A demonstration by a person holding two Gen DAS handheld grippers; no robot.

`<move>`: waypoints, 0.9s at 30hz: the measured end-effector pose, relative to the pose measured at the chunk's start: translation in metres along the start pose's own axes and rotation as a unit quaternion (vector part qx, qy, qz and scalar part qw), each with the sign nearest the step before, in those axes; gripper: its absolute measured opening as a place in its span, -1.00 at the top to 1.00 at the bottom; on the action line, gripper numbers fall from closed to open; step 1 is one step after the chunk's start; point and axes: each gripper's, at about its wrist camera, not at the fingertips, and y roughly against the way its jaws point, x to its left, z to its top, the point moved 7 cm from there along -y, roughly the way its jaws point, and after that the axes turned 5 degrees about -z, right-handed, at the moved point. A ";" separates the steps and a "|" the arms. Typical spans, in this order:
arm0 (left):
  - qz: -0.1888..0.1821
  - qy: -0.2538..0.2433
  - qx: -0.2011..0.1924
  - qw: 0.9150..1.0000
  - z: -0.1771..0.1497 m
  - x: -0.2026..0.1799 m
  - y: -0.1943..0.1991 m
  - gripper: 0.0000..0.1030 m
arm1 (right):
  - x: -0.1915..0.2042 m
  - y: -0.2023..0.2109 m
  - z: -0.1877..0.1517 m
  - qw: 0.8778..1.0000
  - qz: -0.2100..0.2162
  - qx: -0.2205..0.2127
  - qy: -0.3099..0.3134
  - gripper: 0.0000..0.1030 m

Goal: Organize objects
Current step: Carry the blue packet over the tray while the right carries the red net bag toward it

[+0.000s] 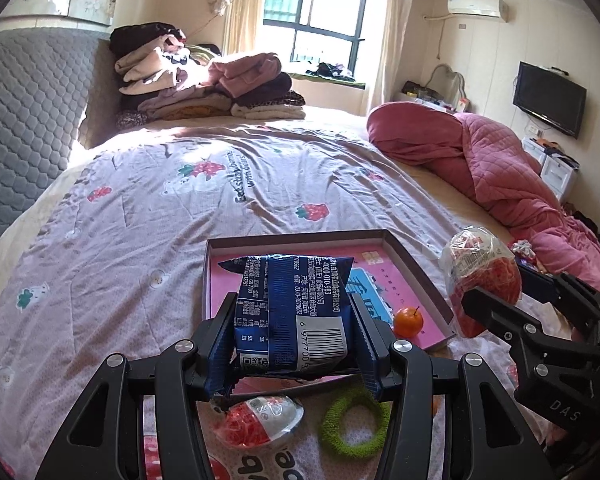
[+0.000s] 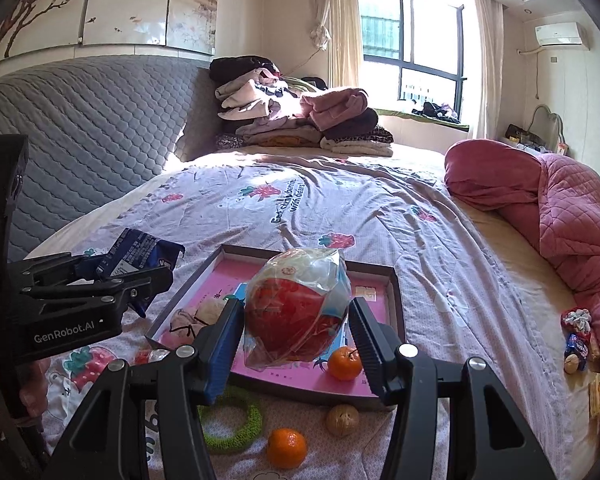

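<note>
A bed [image 1: 148, 216] with a strawberry-print cover is carrying a shallow pink-lined tray [image 1: 416, 264]; above it the left claw [image 1: 296, 344] is clenching a blue snack packet [image 1: 296, 304], and the right claw [image 2: 296, 332] is gripping a red-and-clear snack bag [image 2: 300, 308].

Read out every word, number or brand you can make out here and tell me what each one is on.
"GenRobot.AI": left gripper body.
"DAS": right gripper body.
"4000-010-983", barcode digits "6 977700": blue snack packet.
"Eat strawberries with bears": bedsheet.
Chinese print on packet, tray and red snack bag: too small.
</note>
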 end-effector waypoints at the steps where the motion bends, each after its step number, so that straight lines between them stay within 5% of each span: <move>1: 0.000 -0.001 0.000 1.000 0.001 0.000 -0.001 -0.05 | 0.000 -0.002 0.002 1.000 0.000 -0.001 0.000 -0.06; 11: -0.013 -0.009 -0.003 1.000 0.012 0.011 -0.024 -0.05 | 0.003 -0.027 0.005 1.000 -0.004 0.004 0.003 -0.06; 27: 0.020 0.007 0.062 0.998 -0.019 0.041 -0.082 -0.05 | 0.013 -0.080 -0.033 0.998 0.000 0.061 0.019 -0.06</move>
